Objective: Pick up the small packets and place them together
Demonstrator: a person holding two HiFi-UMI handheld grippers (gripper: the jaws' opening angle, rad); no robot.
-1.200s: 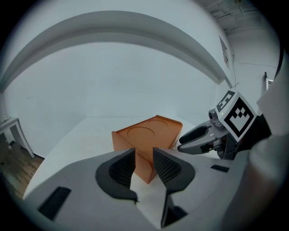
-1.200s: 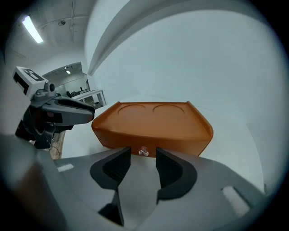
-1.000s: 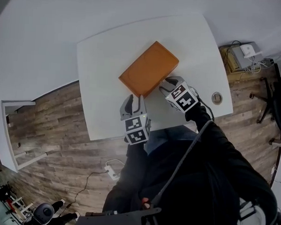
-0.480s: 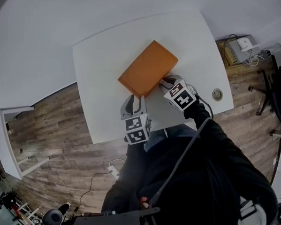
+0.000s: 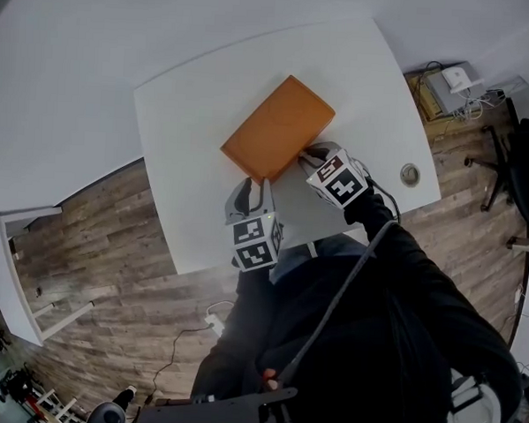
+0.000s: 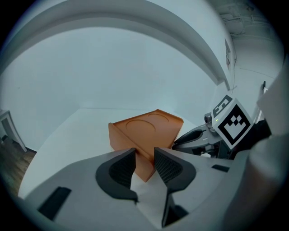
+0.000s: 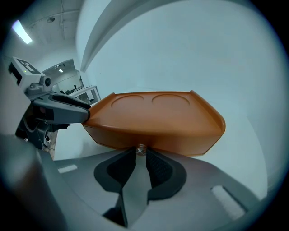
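Observation:
An orange tray (image 5: 278,127) lies bottom up on the white table (image 5: 179,157), two round dents showing on its underside (image 7: 153,119). My right gripper (image 5: 308,154) sits at the tray's near right edge. Its jaws have just been closing, and in the right gripper view they (image 7: 141,154) pinch a small pale packet (image 7: 141,149) right against the tray wall. My left gripper (image 5: 251,186) stands at the tray's near corner (image 6: 145,168) with its jaws (image 6: 144,155) a little apart and nothing between the pads. No other packets show.
A round cable hole (image 5: 410,176) is set in the table near its right edge. Beyond it are a box with cables (image 5: 452,83) and an office chair (image 5: 523,167) on the wooden floor. A white cabinet (image 5: 14,264) stands at the far left.
The head view has drifted slightly. Both grippers stay at the tray's near edge, and the tray has not moved.

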